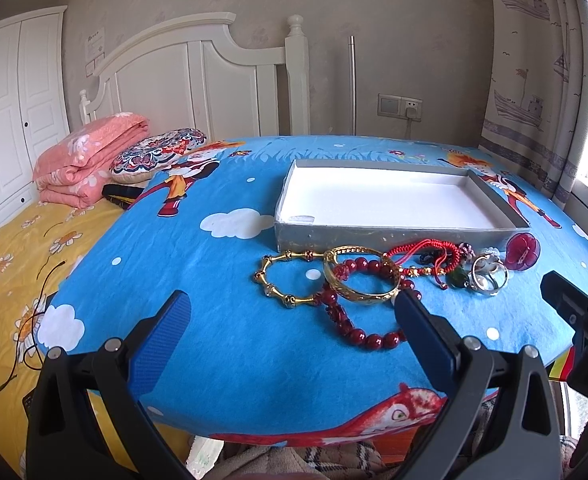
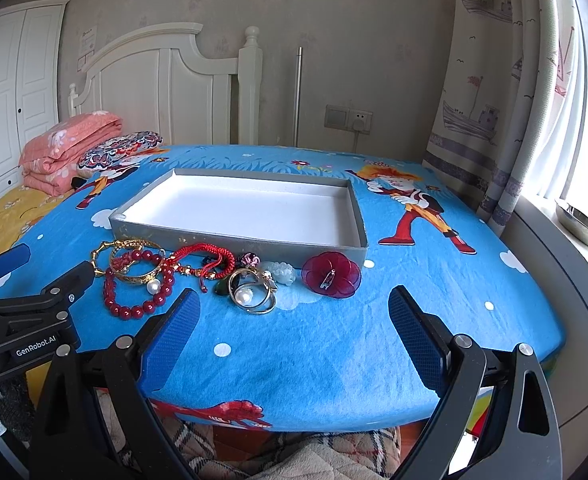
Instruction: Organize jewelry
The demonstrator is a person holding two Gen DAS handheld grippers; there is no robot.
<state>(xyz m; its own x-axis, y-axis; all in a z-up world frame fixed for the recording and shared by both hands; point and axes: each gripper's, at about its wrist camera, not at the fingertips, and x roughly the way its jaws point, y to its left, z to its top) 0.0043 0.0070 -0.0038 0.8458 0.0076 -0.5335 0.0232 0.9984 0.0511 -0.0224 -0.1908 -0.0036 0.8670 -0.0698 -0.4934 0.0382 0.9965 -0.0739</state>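
A grey tray with a white floor (image 1: 381,236) (image 2: 238,238) lies on the blue cartoon cloth. In front of it sits a pile of jewelry: a gold segmented bracelet (image 1: 282,280) (image 2: 102,254), a gold bangle (image 1: 359,294) (image 2: 134,276), a dark red bead bracelet (image 1: 357,332) (image 2: 134,308), a red cord bracelet (image 1: 425,256) (image 2: 198,254), silver pearl rings (image 1: 487,278) (image 2: 252,298) and a dark red flower brooch (image 1: 523,250) (image 2: 331,274). My left gripper (image 1: 294,308) is open, near the bracelets. My right gripper (image 2: 294,304) is open, below the rings and brooch.
The cloth-covered table (image 1: 214,320) (image 2: 473,300) stands beside a bed with a yellow sheet (image 1: 10,280), a folded pink quilt (image 1: 86,160) and a patterned pillow (image 1: 158,152). A curtain (image 2: 493,120) and a windowsill with a metal bowl (image 2: 581,220) are at the right.
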